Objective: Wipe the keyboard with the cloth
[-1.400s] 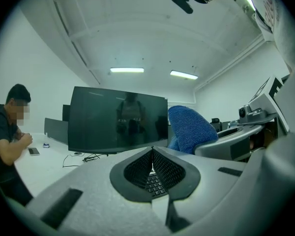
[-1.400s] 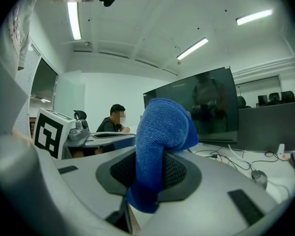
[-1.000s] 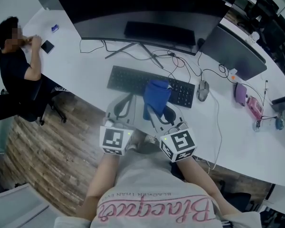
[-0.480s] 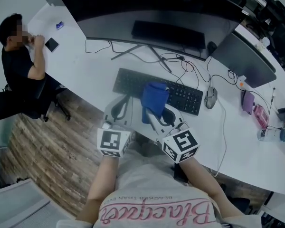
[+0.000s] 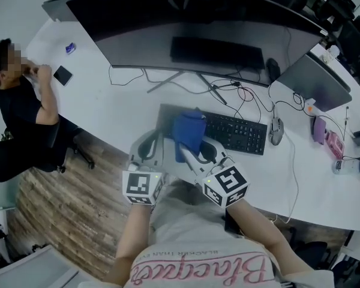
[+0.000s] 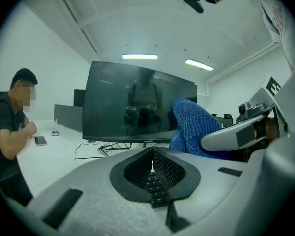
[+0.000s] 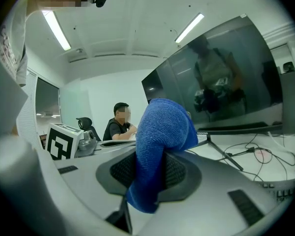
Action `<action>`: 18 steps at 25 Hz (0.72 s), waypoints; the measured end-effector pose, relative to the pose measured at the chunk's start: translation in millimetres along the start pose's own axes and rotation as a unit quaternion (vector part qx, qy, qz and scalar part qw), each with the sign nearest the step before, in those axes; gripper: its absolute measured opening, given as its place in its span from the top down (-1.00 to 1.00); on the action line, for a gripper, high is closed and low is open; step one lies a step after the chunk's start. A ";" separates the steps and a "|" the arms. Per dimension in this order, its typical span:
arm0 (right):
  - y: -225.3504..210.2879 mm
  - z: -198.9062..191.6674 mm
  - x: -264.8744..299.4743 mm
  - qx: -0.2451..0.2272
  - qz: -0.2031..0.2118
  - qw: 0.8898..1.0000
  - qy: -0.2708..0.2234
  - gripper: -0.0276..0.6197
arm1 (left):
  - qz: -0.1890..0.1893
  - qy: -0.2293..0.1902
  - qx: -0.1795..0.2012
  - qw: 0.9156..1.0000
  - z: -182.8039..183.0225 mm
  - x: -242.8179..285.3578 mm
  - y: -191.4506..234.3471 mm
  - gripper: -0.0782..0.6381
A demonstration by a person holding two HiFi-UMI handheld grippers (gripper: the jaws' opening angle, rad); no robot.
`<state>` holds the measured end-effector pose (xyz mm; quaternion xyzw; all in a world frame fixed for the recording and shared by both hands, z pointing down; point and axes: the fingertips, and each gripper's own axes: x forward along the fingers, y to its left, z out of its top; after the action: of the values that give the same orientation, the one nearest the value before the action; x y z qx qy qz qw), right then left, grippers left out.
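Note:
A black keyboard (image 5: 235,132) lies on the white desk (image 5: 123,110) in front of a wide curved monitor (image 5: 198,32). The blue cloth (image 5: 188,132) covers the keyboard's left part, and my right gripper (image 5: 187,149) is shut on it. In the right gripper view the cloth (image 7: 160,136) bulges up out of the jaws and hangs down between them. My left gripper (image 5: 152,135) hovers just left of the cloth, at the keyboard's left end, shut and holding nothing. In the left gripper view a few keys (image 6: 156,188) show under the jaws, with the cloth (image 6: 191,129) to the right.
A mouse (image 5: 276,131) and tangled cables (image 5: 240,92) lie right of the keyboard, beside a second monitor (image 5: 315,80). Small items (image 5: 321,131) sit at the desk's right end. A seated person (image 5: 21,110) is at the desk's far left, near a phone (image 5: 62,75).
The right gripper has carried the cloth leftward along the keyboard, from right of its middle to its left part. The left gripper has stayed beside it.

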<state>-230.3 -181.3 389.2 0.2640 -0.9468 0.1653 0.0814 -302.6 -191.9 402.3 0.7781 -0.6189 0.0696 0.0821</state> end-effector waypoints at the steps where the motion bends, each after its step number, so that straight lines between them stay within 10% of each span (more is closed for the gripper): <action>1: 1.3 -0.1 8.7 0.003 0.000 1.000 0.002 0.62 | 0.001 0.002 -0.003 1.000 -1.9 1.9 8.7 0.76; 18: 3.2 -30.9 132.0 0.052 0.000 0.997 0.048 0.62 | -0.016 0.074 -0.021 0.997 -62.1 30.9 92.4 0.76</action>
<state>-341.8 -230.1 449.0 0.2598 -0.9318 0.2270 0.1129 -386.2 -228.3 473.3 0.7787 -0.5998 0.1130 0.1454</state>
